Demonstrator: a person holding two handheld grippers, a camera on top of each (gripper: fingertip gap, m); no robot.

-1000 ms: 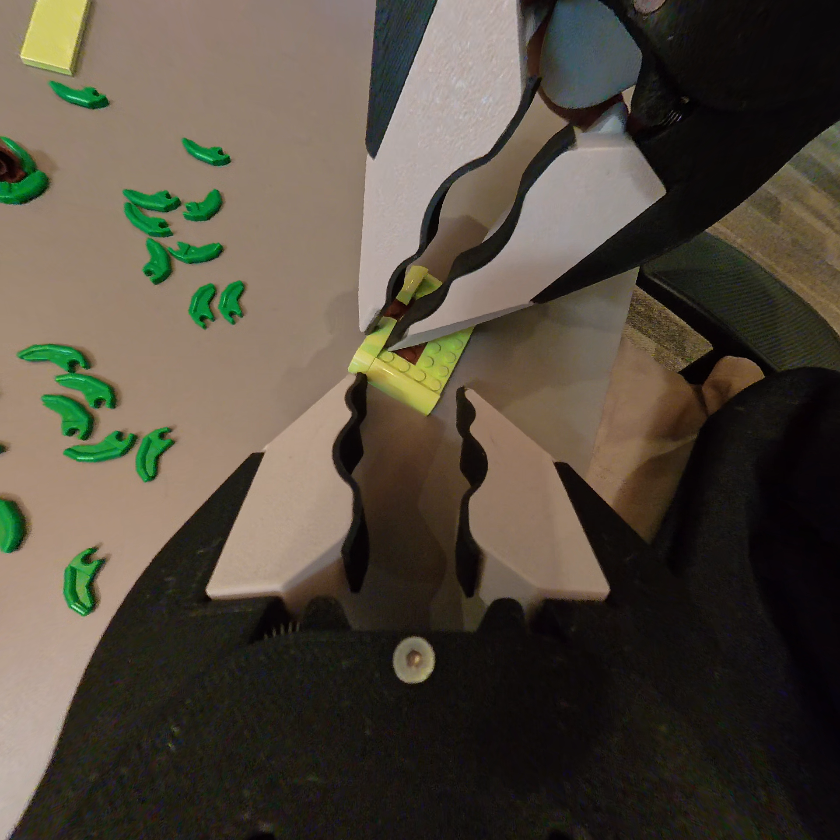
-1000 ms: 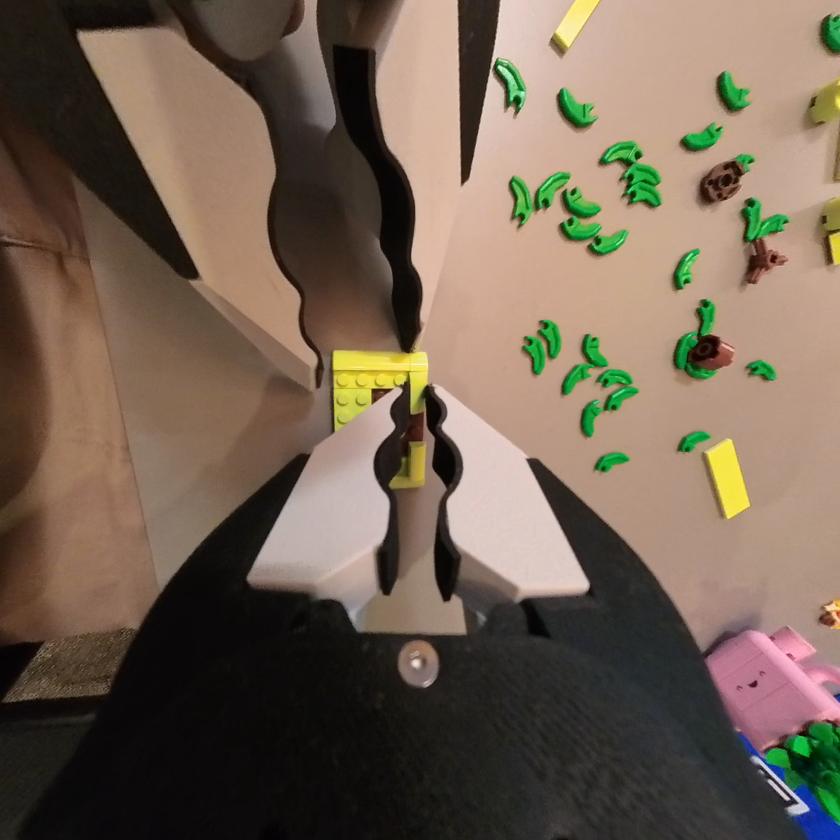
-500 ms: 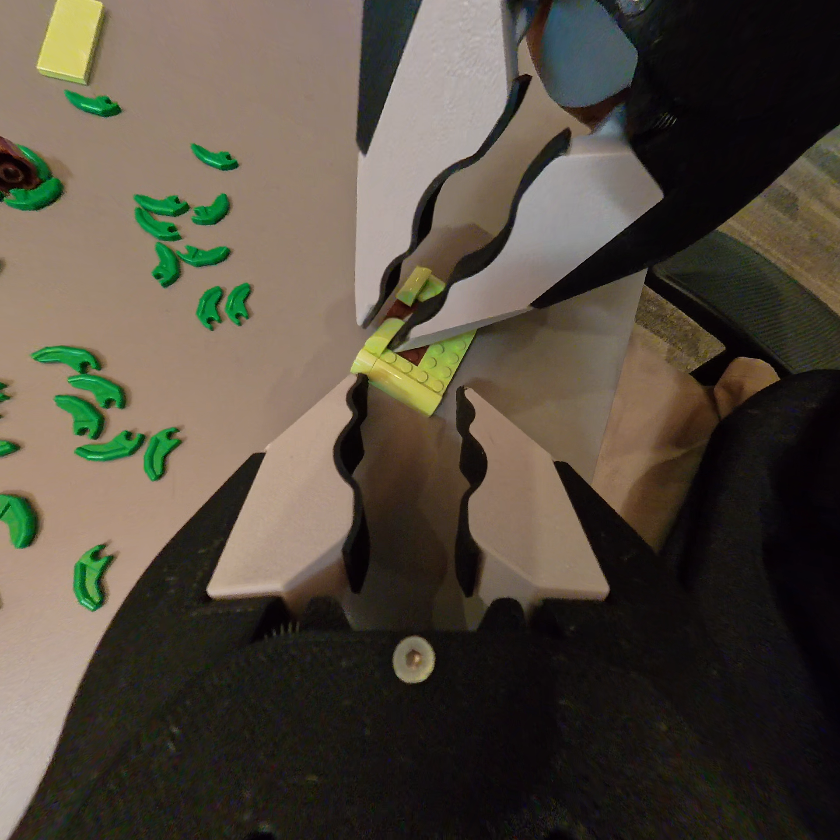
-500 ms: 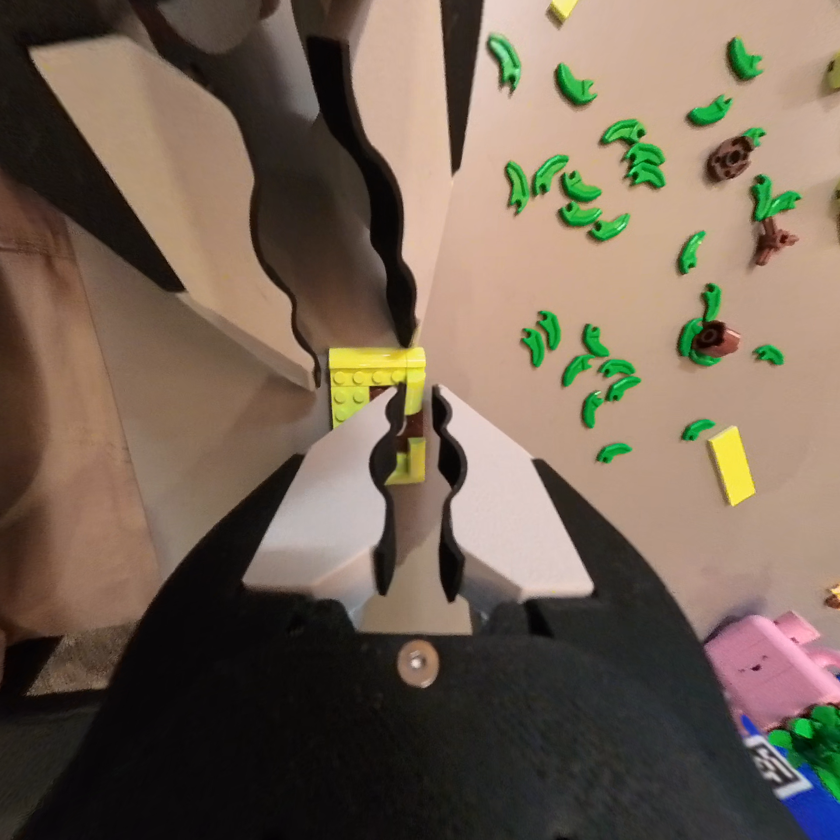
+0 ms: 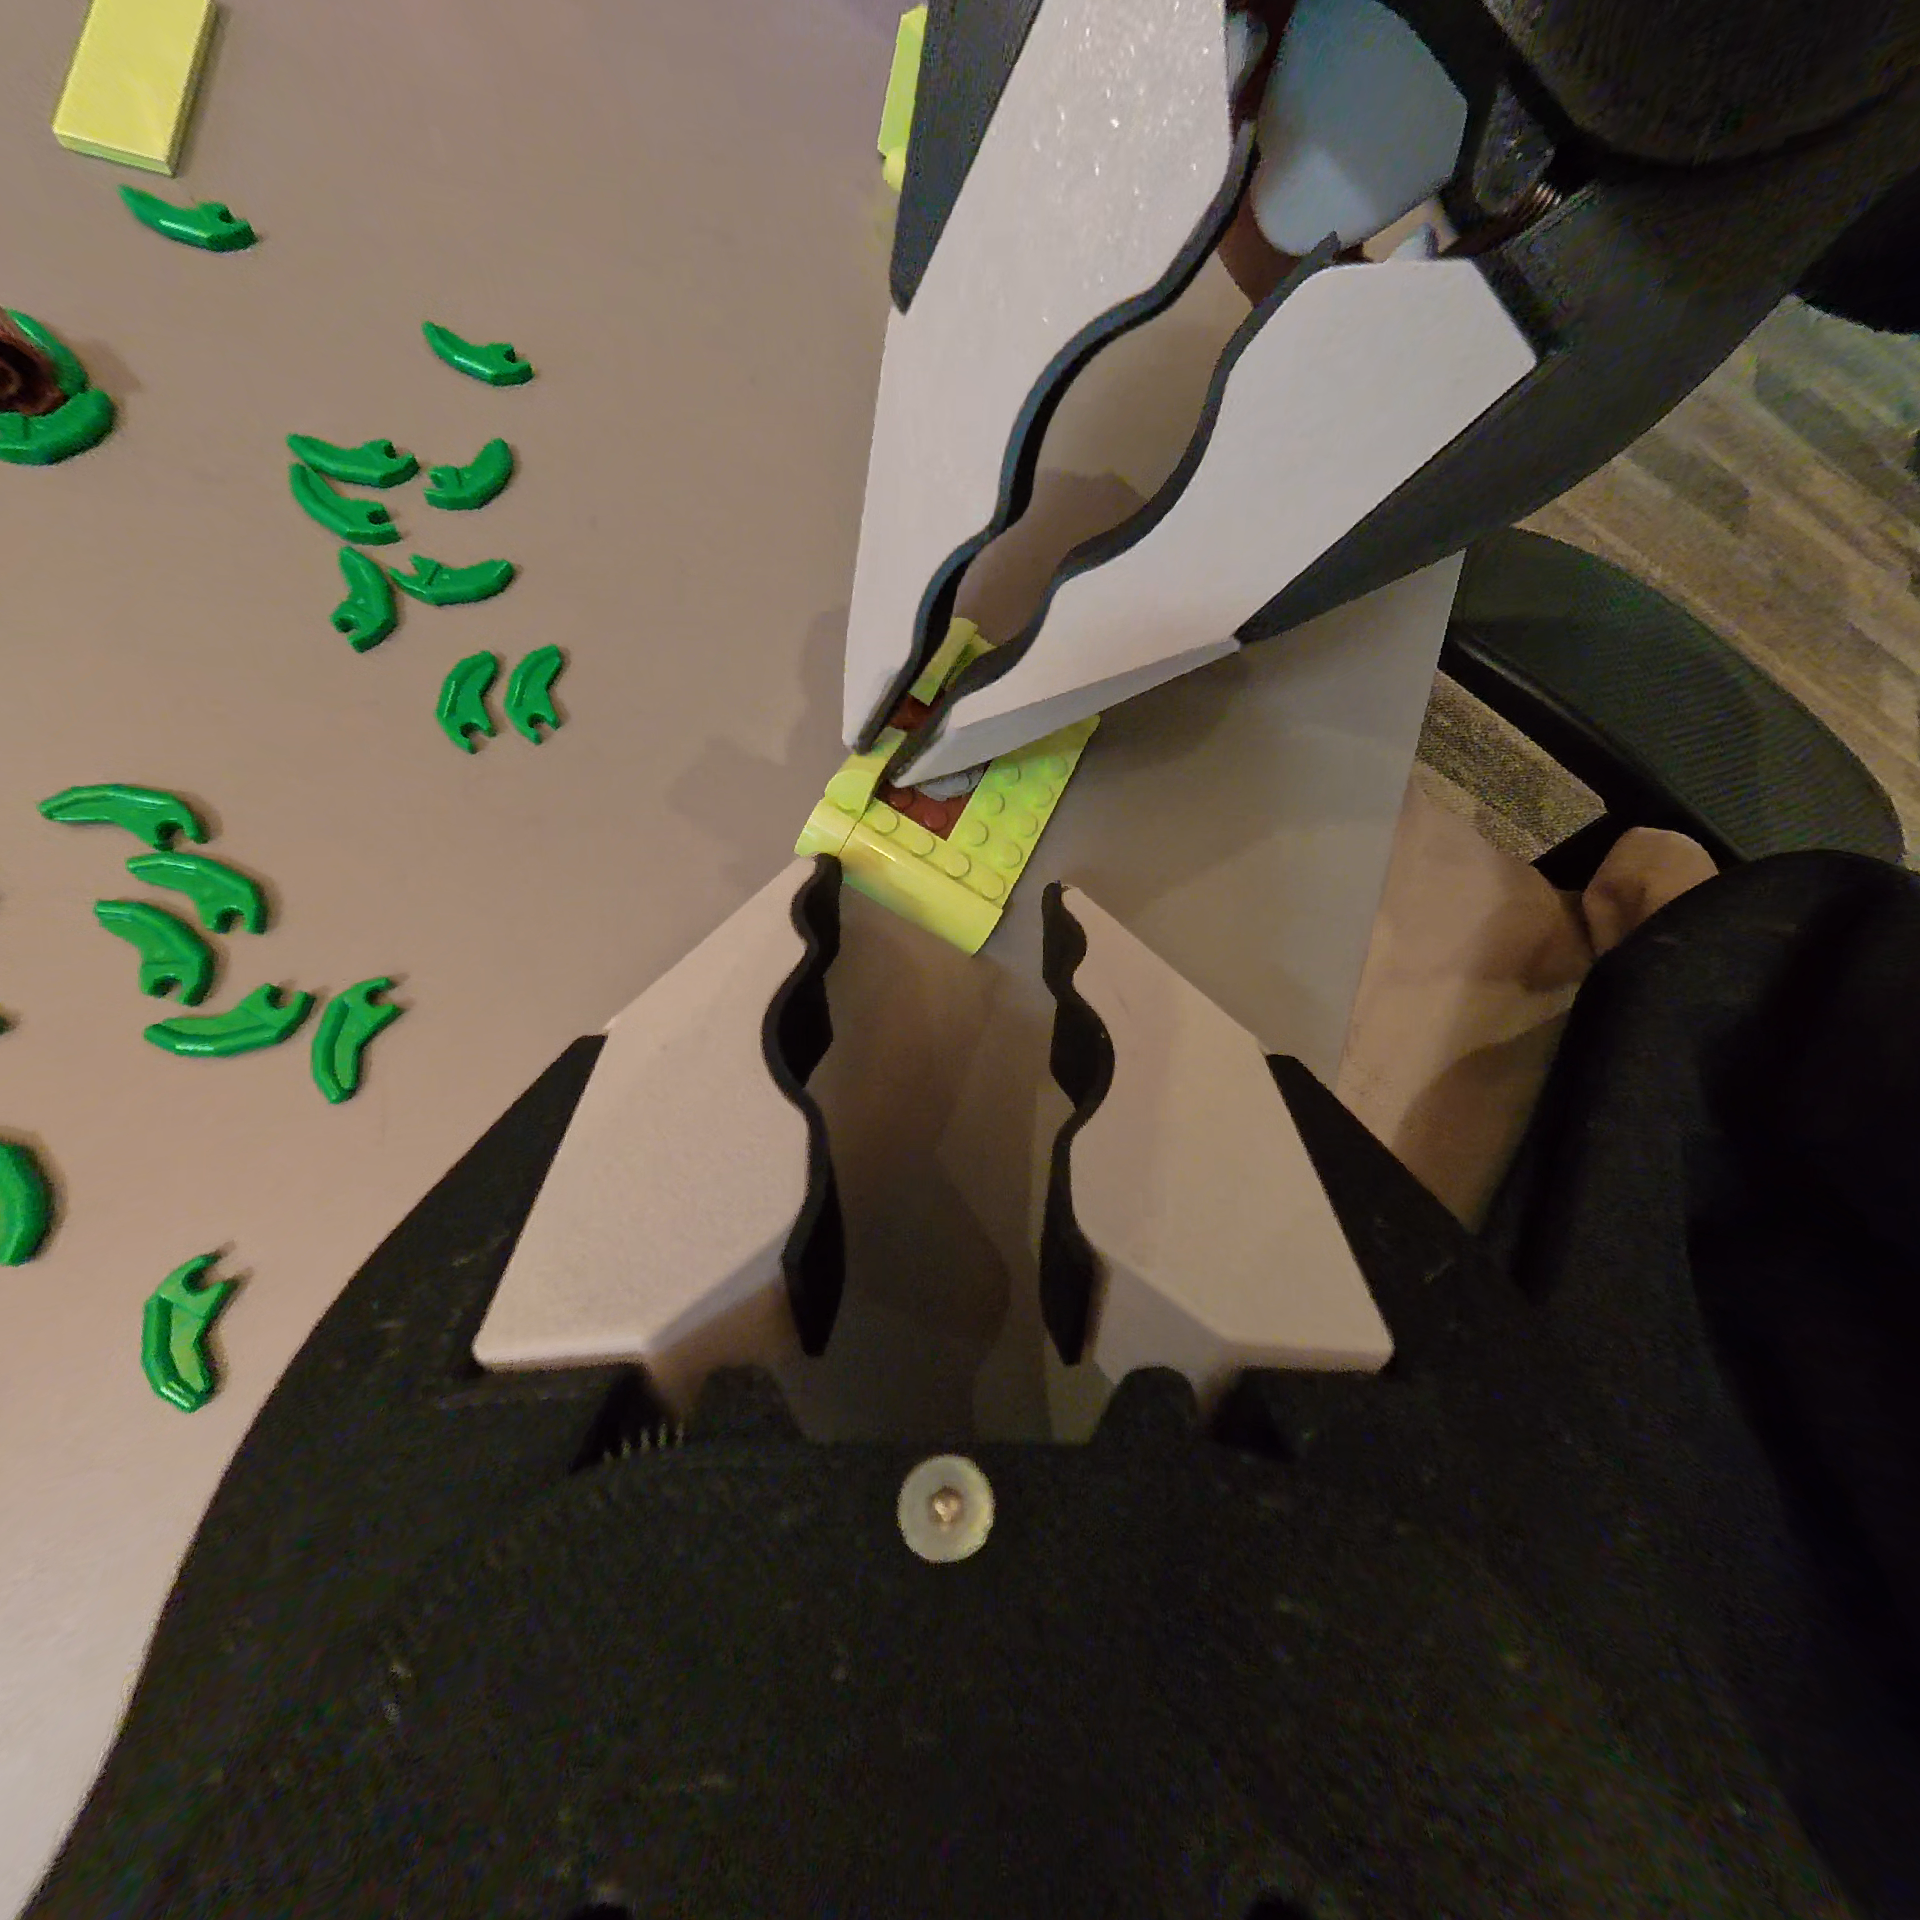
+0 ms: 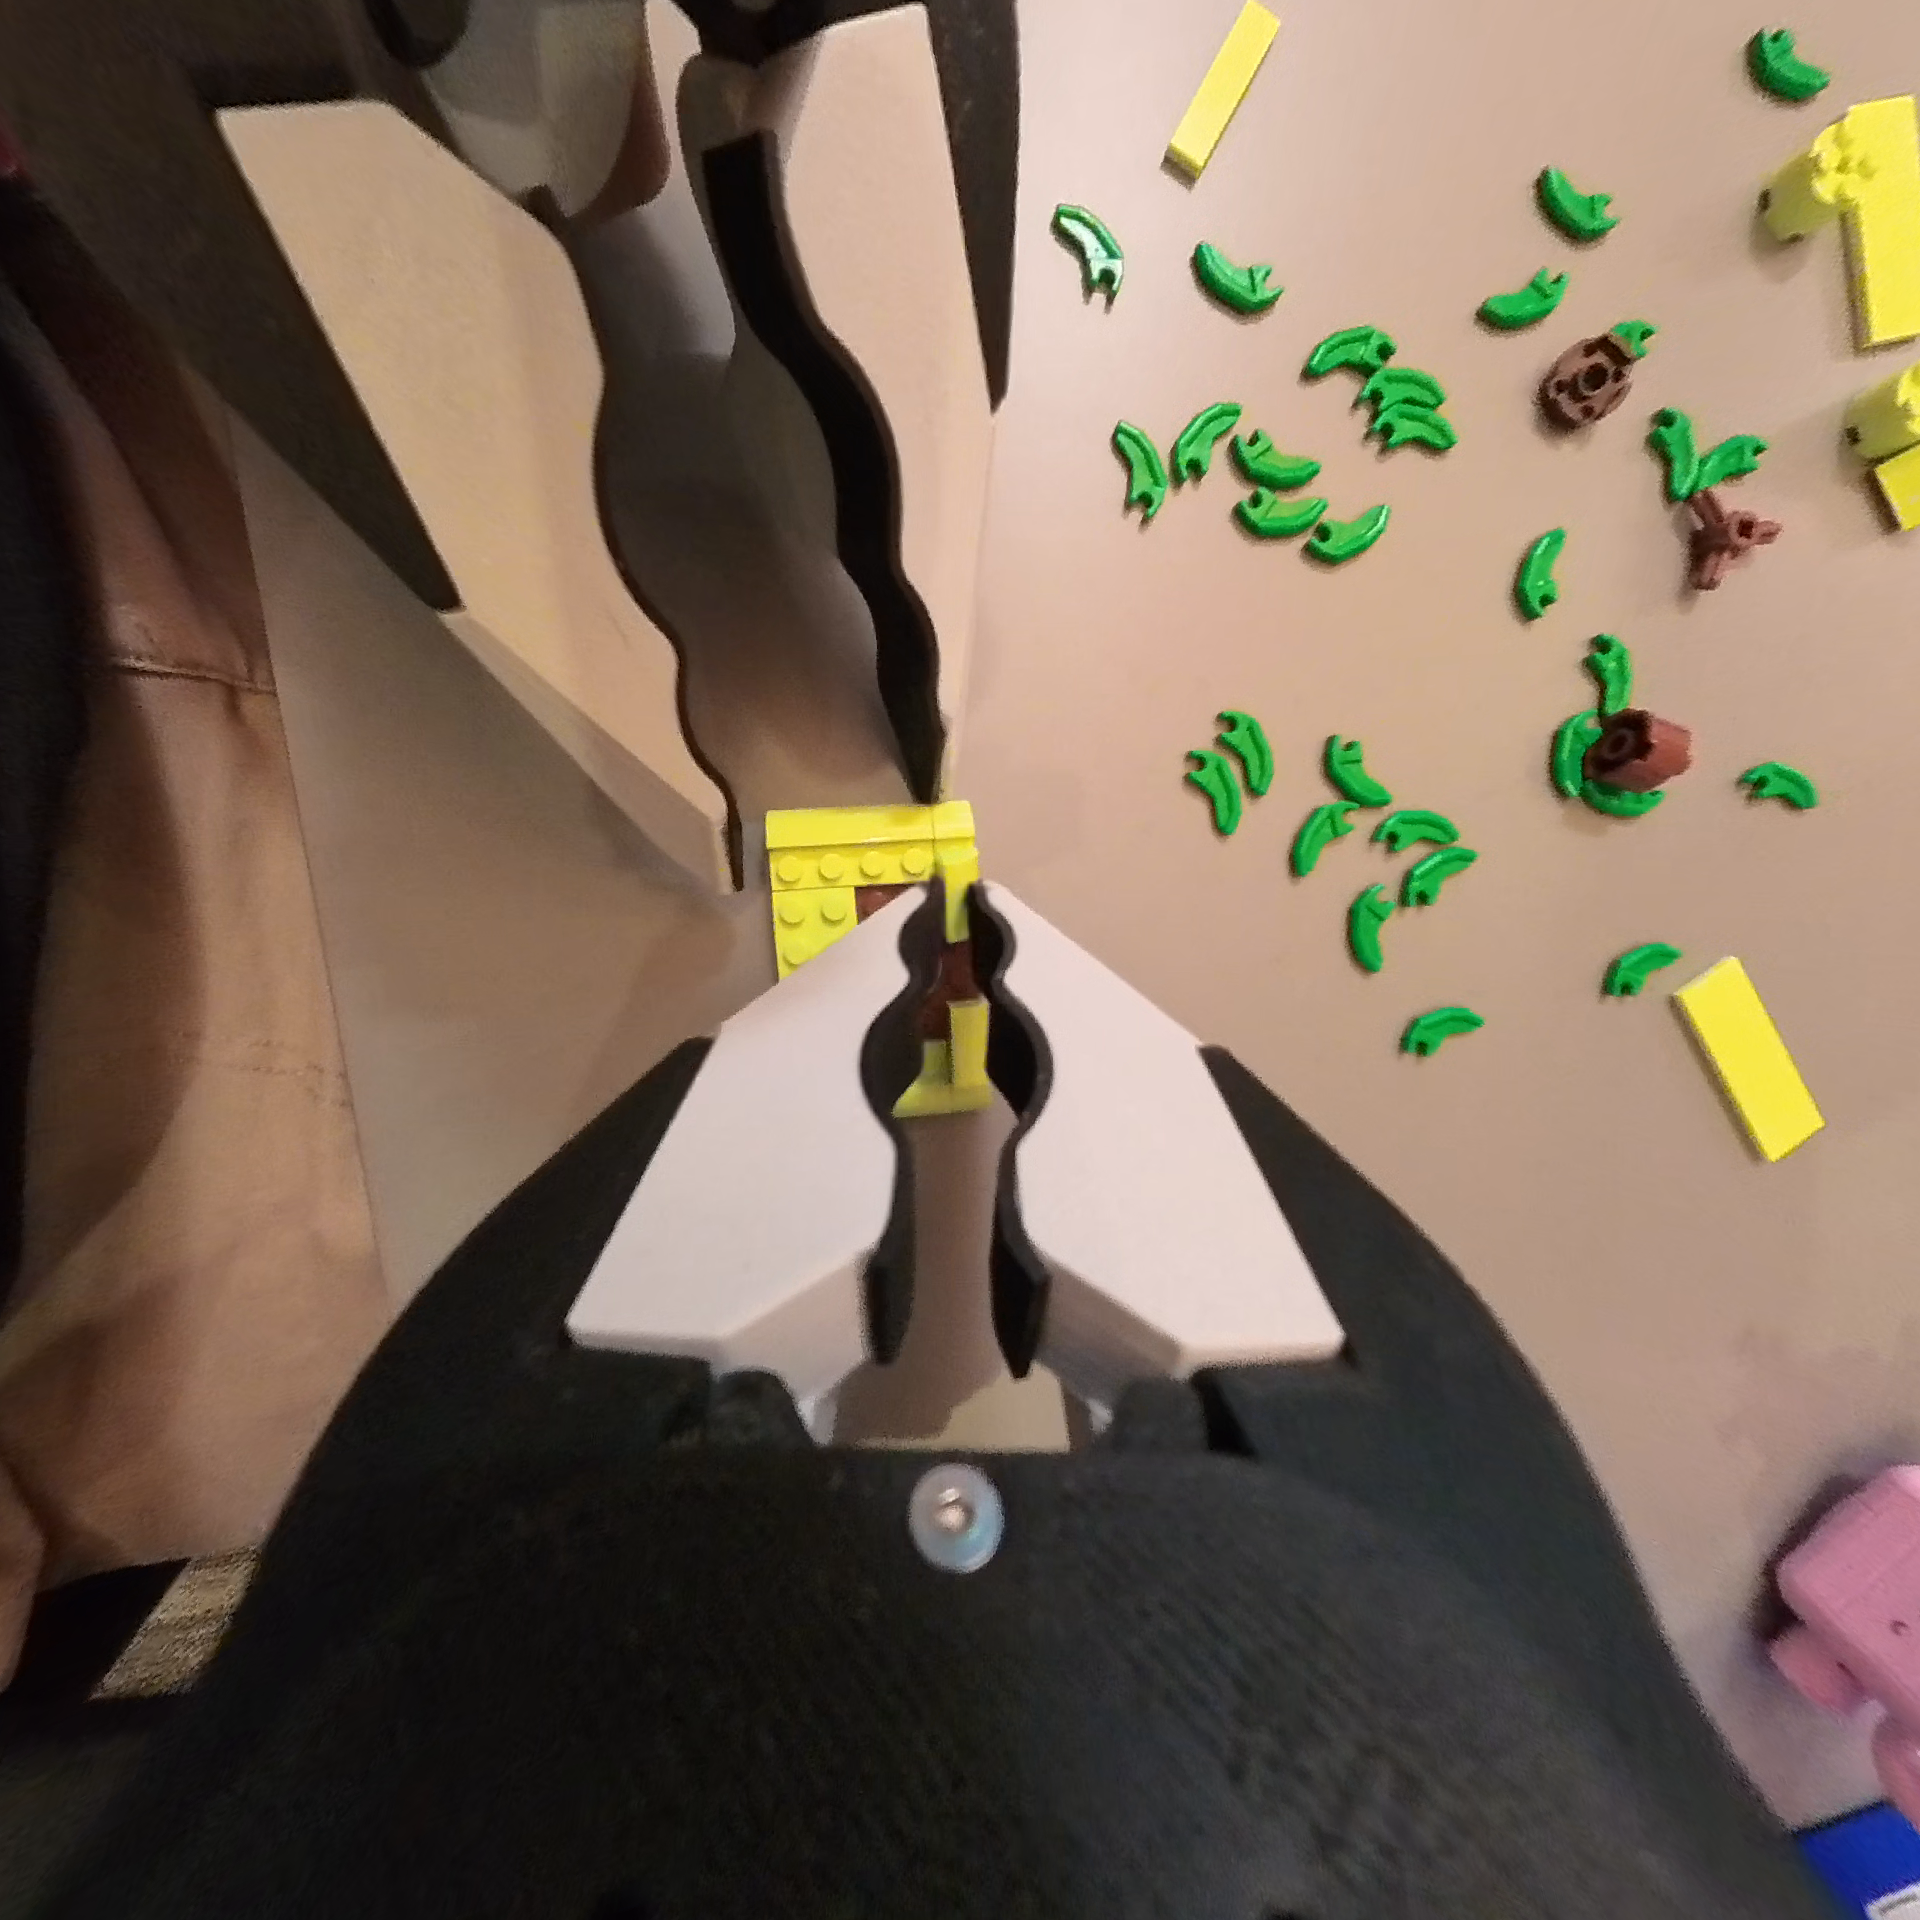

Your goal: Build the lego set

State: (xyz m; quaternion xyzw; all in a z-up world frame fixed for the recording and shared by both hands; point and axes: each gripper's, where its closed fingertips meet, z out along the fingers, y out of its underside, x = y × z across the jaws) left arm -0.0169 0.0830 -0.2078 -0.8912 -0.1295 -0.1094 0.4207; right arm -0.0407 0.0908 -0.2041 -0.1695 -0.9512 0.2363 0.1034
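A lime studded plate (image 5: 977, 842) with a brown patch lies near the table's edge; it also shows in the right wrist view (image 6: 821, 904). My left gripper (image 5: 935, 888) has its jaws about the plate's width apart, with its tips against the plate's near edge. It seems to grip the plate. My right gripper (image 6: 956, 888) comes from the opposite side and is shut on a small lime-and-brown piece (image 6: 956, 1049). Its tips (image 5: 883, 753) press onto the plate's brown patch.
Several green leaf pieces (image 5: 353, 520) lie scattered on the grey table (image 5: 623, 312). A lime tile (image 5: 135, 83), a yellow tile (image 6: 1745, 1070), a brown stem with leaves (image 6: 1631, 753) and a pink figure (image 6: 1860, 1590) lie farther off. A dark chair (image 5: 1662, 727) stands past the table edge. The grippers are tip to tip, or close to it. The lime tile (image 5: 135, 83) is about 20 centimeters from both grippers' fingertips.
The right jaws, slightly wider half a second ago, have closed tighter on the small piece, with tips lower on the plate. The left gripper and plate have held still.
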